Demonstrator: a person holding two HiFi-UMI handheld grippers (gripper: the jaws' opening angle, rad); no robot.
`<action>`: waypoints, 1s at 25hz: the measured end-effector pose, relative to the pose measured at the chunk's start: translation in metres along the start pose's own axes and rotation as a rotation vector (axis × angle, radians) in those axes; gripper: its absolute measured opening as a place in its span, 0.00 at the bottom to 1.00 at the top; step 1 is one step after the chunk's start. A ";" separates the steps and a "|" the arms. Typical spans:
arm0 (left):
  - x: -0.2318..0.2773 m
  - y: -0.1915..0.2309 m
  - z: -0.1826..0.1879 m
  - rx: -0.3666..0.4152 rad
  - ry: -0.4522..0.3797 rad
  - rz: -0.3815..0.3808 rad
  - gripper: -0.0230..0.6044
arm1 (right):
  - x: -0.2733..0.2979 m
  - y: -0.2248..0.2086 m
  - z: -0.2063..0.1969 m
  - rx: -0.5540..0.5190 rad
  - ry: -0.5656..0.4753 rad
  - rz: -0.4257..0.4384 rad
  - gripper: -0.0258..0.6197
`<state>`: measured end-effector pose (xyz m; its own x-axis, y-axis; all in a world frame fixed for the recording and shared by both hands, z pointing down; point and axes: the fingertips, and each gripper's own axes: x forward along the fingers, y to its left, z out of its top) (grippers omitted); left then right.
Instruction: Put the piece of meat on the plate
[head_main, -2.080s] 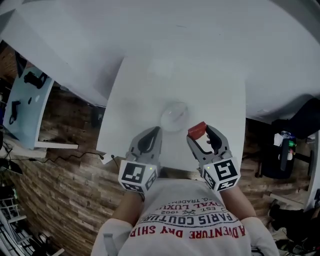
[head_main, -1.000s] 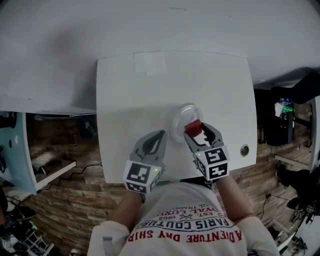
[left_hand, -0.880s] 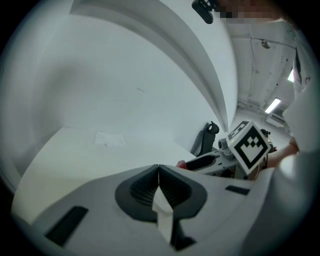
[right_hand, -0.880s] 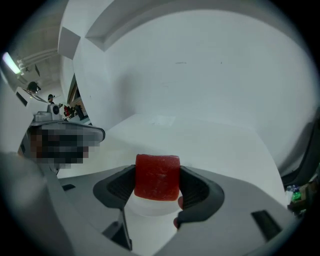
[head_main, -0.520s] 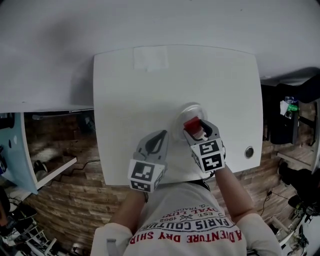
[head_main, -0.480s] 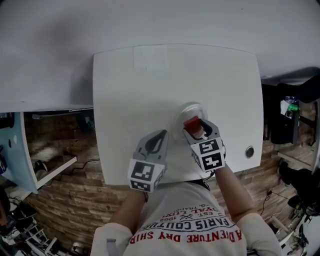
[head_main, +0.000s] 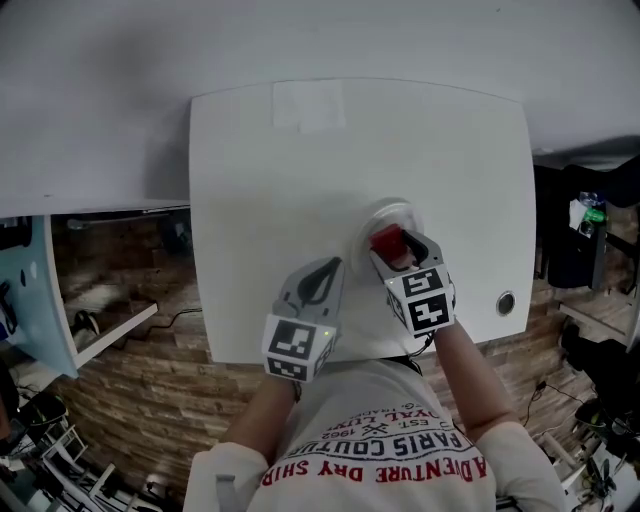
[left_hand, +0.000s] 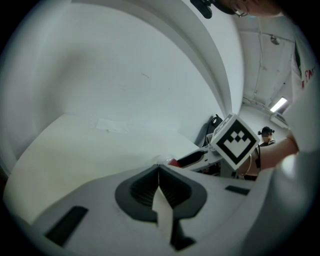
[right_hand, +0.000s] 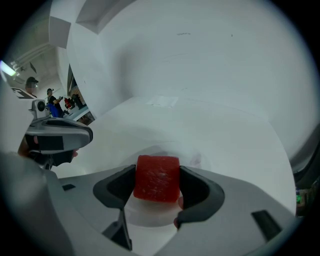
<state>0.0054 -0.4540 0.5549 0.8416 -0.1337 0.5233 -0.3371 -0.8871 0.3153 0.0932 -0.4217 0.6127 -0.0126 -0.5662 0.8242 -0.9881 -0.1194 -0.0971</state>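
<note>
A red cube of meat (right_hand: 158, 178) sits clamped between the jaws of my right gripper (right_hand: 157, 181), which is shut on it. In the head view the meat (head_main: 386, 241) hangs over the clear round plate (head_main: 398, 213) on the white table (head_main: 300, 190). The plate's rim (right_hand: 165, 151) shows just beyond and under the meat; whether the meat touches it I cannot tell. My left gripper (head_main: 320, 277) rests to the left of the plate, jaws shut with nothing between them. From the left gripper view (left_hand: 159, 176) the meat (left_hand: 174, 162) peeks out beside the right gripper.
A pale paper patch (head_main: 308, 105) lies at the table's far edge. A round metal grommet (head_main: 506, 302) sits near the table's right front corner. Brick-patterned floor (head_main: 130, 400) and a shelf lie left of the table; dark clutter (head_main: 585, 230) stands to the right.
The right gripper carried the meat forward from the table's near edge to over the plate. The head camera shifted too. The left gripper stayed beside the plate, shut.
</note>
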 end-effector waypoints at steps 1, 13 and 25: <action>0.000 -0.001 0.000 0.001 0.001 -0.003 0.05 | 0.000 0.000 -0.001 0.002 -0.002 -0.002 0.47; -0.006 -0.007 0.008 0.024 -0.009 -0.007 0.05 | 0.004 0.000 -0.001 0.025 0.005 -0.016 0.48; -0.023 -0.012 0.037 0.051 -0.079 -0.001 0.05 | -0.053 0.015 0.042 0.064 -0.186 -0.038 0.45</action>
<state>0.0056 -0.4566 0.5102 0.8731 -0.1654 0.4586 -0.3161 -0.9082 0.2743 0.0858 -0.4277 0.5436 0.0590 -0.7005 0.7112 -0.9754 -0.1920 -0.1081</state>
